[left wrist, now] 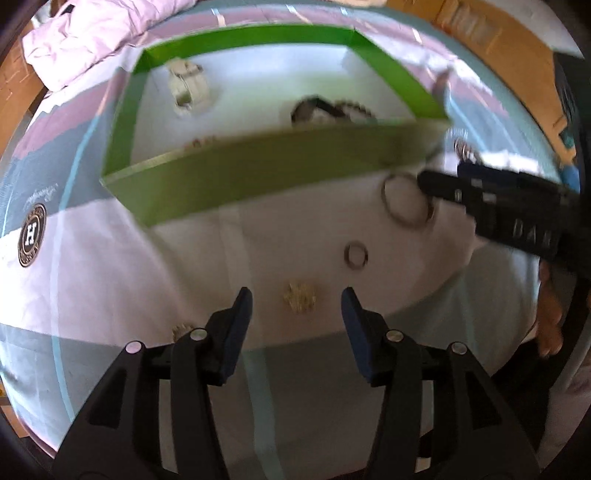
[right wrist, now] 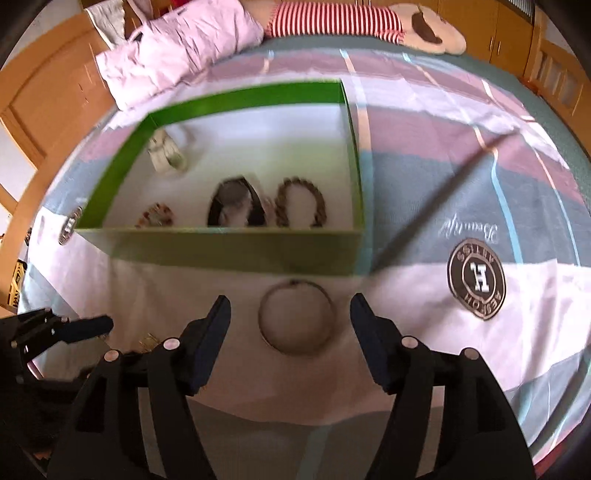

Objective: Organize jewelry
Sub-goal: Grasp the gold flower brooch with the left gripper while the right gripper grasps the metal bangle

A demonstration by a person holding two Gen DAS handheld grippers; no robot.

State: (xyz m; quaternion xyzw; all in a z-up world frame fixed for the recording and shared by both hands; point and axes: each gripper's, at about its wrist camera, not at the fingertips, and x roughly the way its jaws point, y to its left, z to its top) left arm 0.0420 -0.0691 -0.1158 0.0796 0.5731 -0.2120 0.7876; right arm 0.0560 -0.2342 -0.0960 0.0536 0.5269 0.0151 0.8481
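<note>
A green box (left wrist: 258, 173) with a white floor lies on the bedspread; it also shows in the right wrist view (right wrist: 221, 245). It holds a pale watch (right wrist: 166, 153), a dark watch (right wrist: 236, 203), a braided bracelet (right wrist: 301, 203) and a small beaded piece (right wrist: 155, 216). My left gripper (left wrist: 297, 304) is open, its fingers on either side of a gold brooch (left wrist: 300, 297). A small ring (left wrist: 355, 255) lies just beyond. My right gripper (right wrist: 290, 312) is open around a thin metal bangle (right wrist: 297, 319), which also shows in the left wrist view (left wrist: 406, 201).
The striped bedspread bears round logo patches (right wrist: 476, 282). A pink quilt (right wrist: 173, 48) and a plush toy (right wrist: 369, 20) lie at the far end. Another gold piece (left wrist: 183, 330) lies by my left finger. Wooden furniture (right wrist: 48, 96) surrounds the bed.
</note>
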